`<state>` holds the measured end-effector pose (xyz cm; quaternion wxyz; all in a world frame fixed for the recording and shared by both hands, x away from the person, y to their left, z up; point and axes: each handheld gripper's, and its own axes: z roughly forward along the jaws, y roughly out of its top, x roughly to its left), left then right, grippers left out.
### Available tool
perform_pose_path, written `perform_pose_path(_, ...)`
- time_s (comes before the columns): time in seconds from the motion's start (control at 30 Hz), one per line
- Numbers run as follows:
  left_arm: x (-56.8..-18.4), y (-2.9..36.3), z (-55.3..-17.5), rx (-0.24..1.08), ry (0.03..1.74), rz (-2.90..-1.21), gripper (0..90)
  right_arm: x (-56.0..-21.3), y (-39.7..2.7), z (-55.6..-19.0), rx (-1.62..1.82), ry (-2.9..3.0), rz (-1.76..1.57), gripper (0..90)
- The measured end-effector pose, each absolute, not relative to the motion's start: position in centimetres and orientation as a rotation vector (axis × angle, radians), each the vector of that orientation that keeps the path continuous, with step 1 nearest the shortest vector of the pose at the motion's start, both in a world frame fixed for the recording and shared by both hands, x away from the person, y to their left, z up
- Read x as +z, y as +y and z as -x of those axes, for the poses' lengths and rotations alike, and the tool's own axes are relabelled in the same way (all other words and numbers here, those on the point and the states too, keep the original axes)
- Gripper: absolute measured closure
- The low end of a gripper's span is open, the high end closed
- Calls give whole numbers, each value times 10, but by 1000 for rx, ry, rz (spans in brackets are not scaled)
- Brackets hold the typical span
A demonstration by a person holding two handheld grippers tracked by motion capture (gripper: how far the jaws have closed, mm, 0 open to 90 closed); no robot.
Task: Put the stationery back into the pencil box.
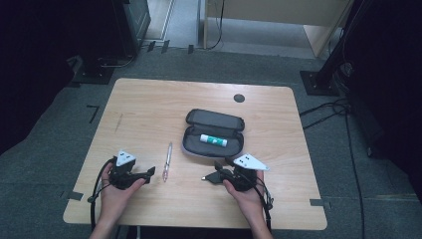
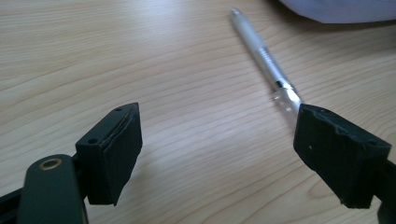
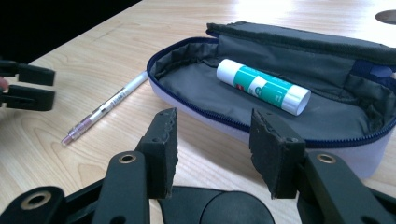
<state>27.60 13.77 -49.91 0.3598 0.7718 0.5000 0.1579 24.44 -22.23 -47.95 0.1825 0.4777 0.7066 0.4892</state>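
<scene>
Left gripper [image 1: 149,173] sits near the table's [image 1: 149,99] front edge, jaws apart, nothing between them; right gripper [image 1: 211,172] likewise near the front edge, jaws apart and empty, roughly half spread; both pads clear of any object.

Pen [image 1: 167,162] lies flat on the bare wood between the two grippers, just right of the left gripper's tips; long axis runs near-to-far across the table, slightly tilted; in the left gripper view the pen [image 2: 266,60] runs away up and left from beside the right-hand jaw, clear tip end nearest that jaw, not between the pads. Left gripper is the nearer one; my read: it needs a small shift sideways to straddle the barrel across its long axis, then close.

Farther back, pencil case [image 1: 214,133] lies unzipped, lid folded back, just beyond the right gripper; inside it one glue stick [image 3: 263,86], white caps, teal label, lying flat on the grey lining, long axis along the case; no pen inside yet.
</scene>
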Motion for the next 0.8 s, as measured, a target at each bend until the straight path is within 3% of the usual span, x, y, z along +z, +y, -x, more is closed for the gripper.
perform_pose_path(0.1, -501, 126, -278, 383, 1264, -1992, 173, -481, -222, -241, 1373, 1999, -1345, 518)
perform_pose_path(0.17, -502, 121, -278, 368, 1246, -1989, 236, -482, -222, -239, 1371, 2004, -1348, 518)
perform_pose_path(0.4, -508, 94, -272, 372, 1169, -2058, 262, -486, -221, -235, 1378, 2015, -1356, 519)
perform_pose_path(0.67, -514, 78, -267, 445, 1140, -2110, 404, -490, -221, -231, 1377, 2015, -1362, 520)
perform_pose_path(0.8, -514, 78, -265, 464, 1132, -2101, 558, -492, -221, -231, 1371, 2023, -1369, 521)
